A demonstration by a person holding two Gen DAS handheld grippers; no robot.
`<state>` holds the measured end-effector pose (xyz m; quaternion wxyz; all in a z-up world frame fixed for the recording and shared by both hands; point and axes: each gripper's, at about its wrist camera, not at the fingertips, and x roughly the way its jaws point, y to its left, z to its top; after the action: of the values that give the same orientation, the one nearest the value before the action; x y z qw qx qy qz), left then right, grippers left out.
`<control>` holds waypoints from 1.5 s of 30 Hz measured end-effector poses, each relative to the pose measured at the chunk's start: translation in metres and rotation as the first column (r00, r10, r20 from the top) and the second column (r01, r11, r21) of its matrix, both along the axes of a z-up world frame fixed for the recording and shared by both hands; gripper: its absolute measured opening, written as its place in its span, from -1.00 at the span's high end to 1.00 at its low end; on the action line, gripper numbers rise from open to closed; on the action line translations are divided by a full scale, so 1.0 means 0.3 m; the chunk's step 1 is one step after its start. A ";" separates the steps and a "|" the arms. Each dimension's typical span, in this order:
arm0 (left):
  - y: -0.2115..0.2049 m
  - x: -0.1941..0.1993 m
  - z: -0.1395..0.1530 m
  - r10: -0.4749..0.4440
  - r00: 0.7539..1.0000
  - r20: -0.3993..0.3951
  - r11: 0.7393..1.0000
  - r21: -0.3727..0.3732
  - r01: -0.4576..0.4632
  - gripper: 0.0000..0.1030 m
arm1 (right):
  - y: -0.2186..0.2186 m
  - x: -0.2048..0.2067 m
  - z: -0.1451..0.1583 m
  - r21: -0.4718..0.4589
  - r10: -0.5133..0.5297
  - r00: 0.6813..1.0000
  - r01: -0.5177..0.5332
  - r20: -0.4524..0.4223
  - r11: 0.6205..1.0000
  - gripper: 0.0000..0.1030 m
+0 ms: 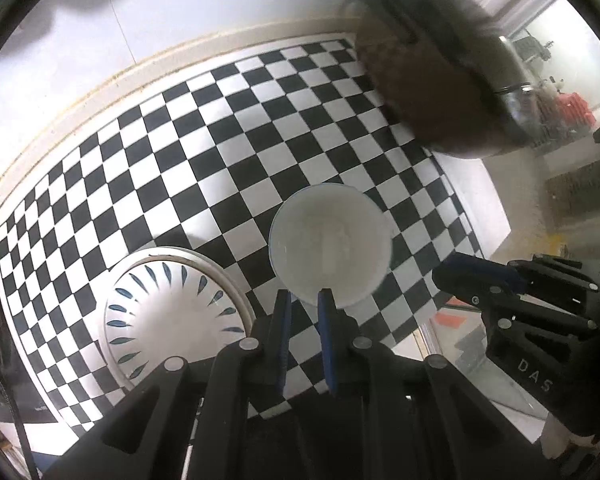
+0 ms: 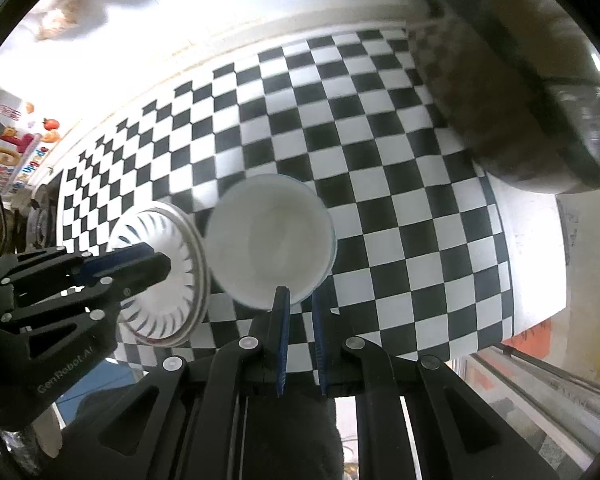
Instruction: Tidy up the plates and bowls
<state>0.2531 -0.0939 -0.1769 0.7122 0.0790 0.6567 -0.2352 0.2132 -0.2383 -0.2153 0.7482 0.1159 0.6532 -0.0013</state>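
Note:
A plain white bowl (image 1: 330, 244) stands upright on the black-and-white checkered cloth (image 1: 220, 140). Left of it lies a stack of white plates with blue petal marks (image 1: 176, 312). My left gripper (image 1: 304, 298) hovers above the bowl's near rim, pointing steeply down, its blue pads close together with nothing between them. In the right wrist view the same bowl (image 2: 270, 240) is blurred, just beyond my right gripper (image 2: 300, 296), which is also shut and empty. The left gripper's fingers (image 2: 140, 264) hang over the plates (image 2: 160, 300). The right gripper's fingers (image 1: 480, 280) show right of the bowl.
A person's head (image 1: 440, 72) with a dark strap leans over the far right of the table. The cloth's right edge (image 1: 480, 200) drops off toward the floor. A cream ledge (image 1: 100, 80) and a white wall run along the far side. Colourful clutter (image 2: 16, 144) sits at the left.

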 end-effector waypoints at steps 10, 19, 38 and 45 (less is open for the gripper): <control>0.023 -0.055 0.145 -0.011 0.998 0.068 1.000 -0.025 0.013 0.77 | 0.040 -0.087 0.166 -0.005 -0.010 0.996 0.011 0.083 1.000 0.72; 0.025 0.006 0.070 0.001 1.000 -0.023 0.998 -0.065 -0.003 0.69 | -0.011 -0.080 0.174 0.066 -0.055 0.992 0.048 0.111 0.997 -0.53; 0.001 0.305 -0.436 0.146 0.889 -0.435 0.973 -0.098 -0.208 0.50 | -0.202 0.141 -0.427 0.297 -0.188 0.971 0.226 -0.150 0.928 -0.71; -0.041 0.337 -0.508 0.103 0.883 -0.458 0.988 -0.055 -0.144 0.46 | -0.188 0.184 -0.542 0.314 -0.176 0.961 0.238 -0.212 0.919 -0.71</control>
<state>0.3541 -0.1062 -0.3292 0.5558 -0.0516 0.7973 -0.2297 0.2683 -0.2946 -0.3778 0.6510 0.3099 0.6927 0.0202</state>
